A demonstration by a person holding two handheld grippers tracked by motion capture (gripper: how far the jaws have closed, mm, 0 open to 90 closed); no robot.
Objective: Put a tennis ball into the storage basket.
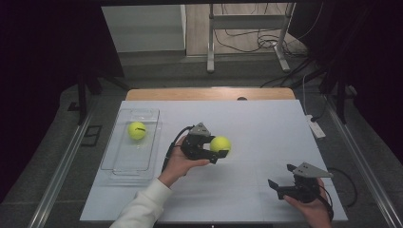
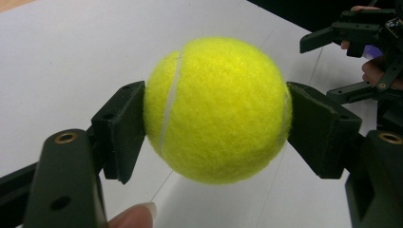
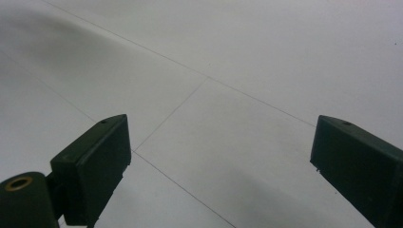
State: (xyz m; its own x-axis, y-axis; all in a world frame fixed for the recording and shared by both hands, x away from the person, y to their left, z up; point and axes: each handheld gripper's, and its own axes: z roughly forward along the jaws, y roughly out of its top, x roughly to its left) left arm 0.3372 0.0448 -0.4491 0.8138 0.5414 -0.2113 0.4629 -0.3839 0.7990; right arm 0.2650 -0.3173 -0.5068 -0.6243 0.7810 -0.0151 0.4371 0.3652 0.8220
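A yellow tennis ball (image 1: 220,144) is held near the middle of the white table, lifted slightly off the surface. My left gripper (image 1: 215,151) is shut on it; in the left gripper view both black pads press the sides of the ball (image 2: 218,109). A second yellow tennis ball (image 1: 137,130) lies in the clear plastic tray (image 1: 124,164) at the left. My right gripper (image 1: 280,179) rests low at the table's front right, its jaws wide apart with only bare table between them (image 3: 218,156).
The white sheet (image 1: 266,123) covers a wooden table. A white power strip (image 1: 315,127) lies off the right edge. Metal stand legs and cables sit on the floor beyond the far edge.
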